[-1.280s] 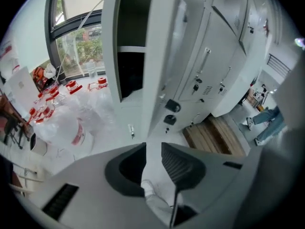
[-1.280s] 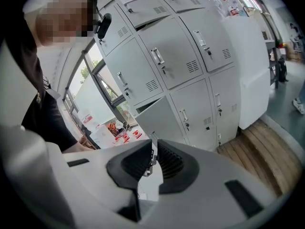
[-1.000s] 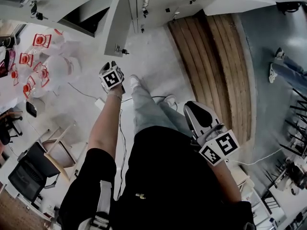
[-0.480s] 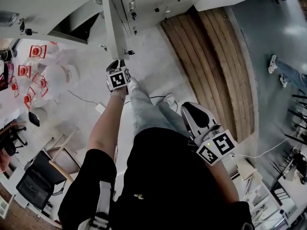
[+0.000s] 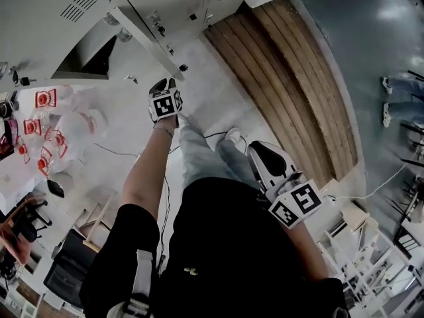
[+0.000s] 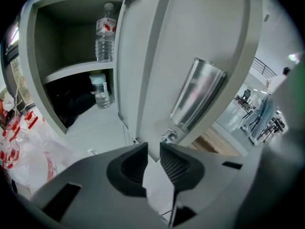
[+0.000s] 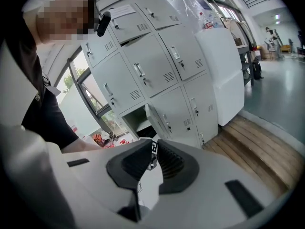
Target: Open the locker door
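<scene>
Left fingers (image 6: pixel 136 163): stood a narrow gap apart and clamped on nothing; only pale floor showed in the gap.
Left gripper (image 6: pixel 153 148): reached up at arm's length toward the bottom corner of the locker door. The door's lower edge sat just past the tips, and whether it touched them could not be told.
Locker door (image 6: pixel 190 46): stood open, nearly edge-on to the left gripper. Its outer face was turned to the right and the open compartment lay at its left.
Door fittings: a shiny metal handle plate (image 6: pixel 198 94) sat on the outer face, with a small lock knob (image 6: pixel 167 136) below it, close to the door's bottom edge.
Compartment: a shelf (image 6: pixel 76 71) divided it. A clear bottle with a red label (image 6: pixel 105 35) stood upright on the shelf near its right end. A smaller bottle (image 6: pixel 99 90) stood upright below, at the front right of the compartment floor. A dark bundle (image 6: pixel 71 104) lay behind it to the left.
Right fingers (image 7: pixel 170 162): stood a small gap apart with nothing between them.
Right gripper (image 7: pixel 153 147): was held low at the person's right side, well apart from the door, and faced the bank of lockers (image 7: pixel 157 66).
Floor: white bags with red print (image 5: pixel 59 121) lay left of the open locker. A wooden platform (image 5: pixel 291 78) ran along the foot of the lockers to the right.
</scene>
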A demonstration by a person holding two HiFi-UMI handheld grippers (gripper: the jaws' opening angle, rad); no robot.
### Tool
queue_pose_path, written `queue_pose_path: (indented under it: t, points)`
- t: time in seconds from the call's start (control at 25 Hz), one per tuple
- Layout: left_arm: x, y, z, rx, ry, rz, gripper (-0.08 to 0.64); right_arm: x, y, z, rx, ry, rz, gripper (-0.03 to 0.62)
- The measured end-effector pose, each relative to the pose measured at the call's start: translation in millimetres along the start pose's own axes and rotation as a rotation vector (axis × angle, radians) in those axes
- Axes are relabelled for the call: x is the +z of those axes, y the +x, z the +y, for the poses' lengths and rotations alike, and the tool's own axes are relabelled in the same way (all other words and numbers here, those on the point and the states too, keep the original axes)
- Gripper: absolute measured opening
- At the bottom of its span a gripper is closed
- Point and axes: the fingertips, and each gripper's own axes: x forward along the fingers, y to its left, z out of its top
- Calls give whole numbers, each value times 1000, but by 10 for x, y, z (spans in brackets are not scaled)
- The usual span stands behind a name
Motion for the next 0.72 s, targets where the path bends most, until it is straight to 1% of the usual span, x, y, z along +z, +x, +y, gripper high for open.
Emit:
queue_pose_path:
  t: [0.12,0.36,0.56,0.72]
  points:
    - [89,45,-76,-22,22,7,91,16,-2,-9,-16,10,-15,51]
    - [230,-84,-245,-54,120,23,91,170,6,-32,-25,12,-58,51]
    - [379,-482,-417,-82,138,23,91,409,65,-28,-6,-2,-107,51]
    - [540,-911,-654,-131,135,-1,91,579,102,1,26,-30,-139,51]
